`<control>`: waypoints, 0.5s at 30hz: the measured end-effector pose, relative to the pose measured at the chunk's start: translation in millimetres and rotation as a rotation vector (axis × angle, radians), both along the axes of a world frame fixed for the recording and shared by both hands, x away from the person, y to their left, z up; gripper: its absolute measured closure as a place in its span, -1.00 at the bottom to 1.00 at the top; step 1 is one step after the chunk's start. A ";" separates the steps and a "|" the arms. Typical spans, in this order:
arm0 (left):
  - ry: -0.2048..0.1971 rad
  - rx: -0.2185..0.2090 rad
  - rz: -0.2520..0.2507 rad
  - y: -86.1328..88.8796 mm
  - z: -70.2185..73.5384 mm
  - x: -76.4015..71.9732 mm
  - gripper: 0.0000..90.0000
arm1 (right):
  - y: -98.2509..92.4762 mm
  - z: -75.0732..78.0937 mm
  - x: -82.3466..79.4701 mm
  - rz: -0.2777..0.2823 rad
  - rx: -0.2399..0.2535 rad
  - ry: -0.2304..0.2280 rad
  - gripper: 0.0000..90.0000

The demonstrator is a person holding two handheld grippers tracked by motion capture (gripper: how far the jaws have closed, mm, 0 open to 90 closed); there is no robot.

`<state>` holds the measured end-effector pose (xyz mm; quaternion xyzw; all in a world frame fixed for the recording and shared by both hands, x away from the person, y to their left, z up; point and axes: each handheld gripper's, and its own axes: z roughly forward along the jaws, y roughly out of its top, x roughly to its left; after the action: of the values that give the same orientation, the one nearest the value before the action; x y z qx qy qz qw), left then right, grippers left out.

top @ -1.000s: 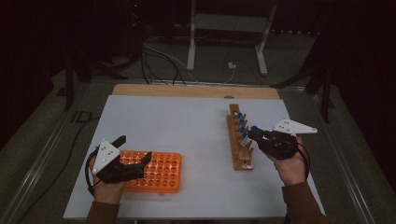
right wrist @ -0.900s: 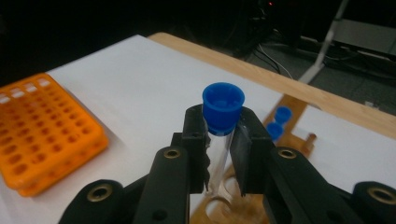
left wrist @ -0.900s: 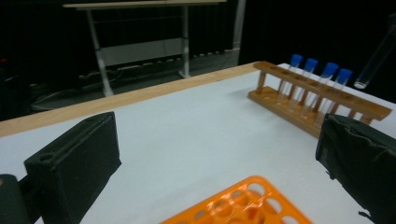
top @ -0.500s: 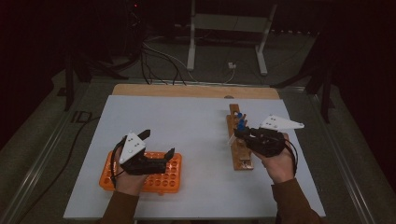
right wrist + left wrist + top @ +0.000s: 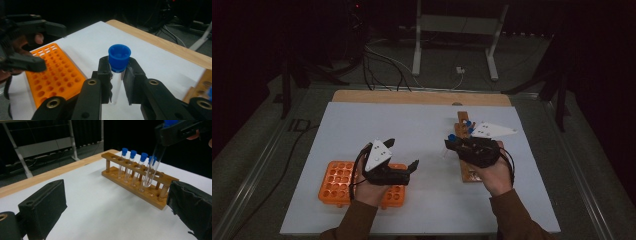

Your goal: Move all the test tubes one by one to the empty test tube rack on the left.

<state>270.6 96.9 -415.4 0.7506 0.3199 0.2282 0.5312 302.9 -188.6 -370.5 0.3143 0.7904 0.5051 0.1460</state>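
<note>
Two grippers are over the white table sheet point(image 5: 422, 130). Right gripper point(image 5: 117, 77): jaws closed on a clear test tube point(image 5: 116, 87) just under its blue cap point(image 5: 119, 58); the tube hangs upright between the pads. In the left gripper view the same tube point(image 5: 152, 165) is clear of the wooden rack point(image 5: 140, 180), its rounded bottom just above the rack's top rail, tilted slightly. Four blue-capped tubes point(image 5: 130, 165) stand in the rack's holes; holes nearer the camera are unfilled.

Left gripper point(image 5: 404, 169): jaws wide apart, nothing between them, positioned over the right end of the orange tube tray point(image 5: 337, 182), pointing toward the rack. Orange tray lies flat at the near left of the sheet; wooden rack point(image 5: 464, 150) stands at the right, partly covered by the right hand point(image 5: 492, 172). Tray and rack are well apart.
</note>
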 end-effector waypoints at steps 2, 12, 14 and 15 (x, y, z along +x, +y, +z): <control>-0.002 0.011 -0.010 -5.5 0.0 0.7 -0.91 | 6.1 0.0 -0.6 0.015 0.001 0.005 0.72; -0.029 0.039 -0.046 -33.2 -0.4 1.1 -0.58 | 27.9 -3.3 -2.7 0.074 0.005 0.029 0.72; -0.030 0.038 -0.050 -34.8 -0.5 0.8 -0.34 | 30.8 -3.7 -3.4 0.081 0.002 0.028 0.72; -0.031 0.038 -0.052 -36.1 -0.8 0.8 -0.24 | 31.7 -3.7 -3.7 0.083 0.002 0.031 0.72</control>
<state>271.3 60.7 -416.2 0.7651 0.2875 0.2317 0.5275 299.2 -156.9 -374.2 0.2892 0.8044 0.5066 0.1121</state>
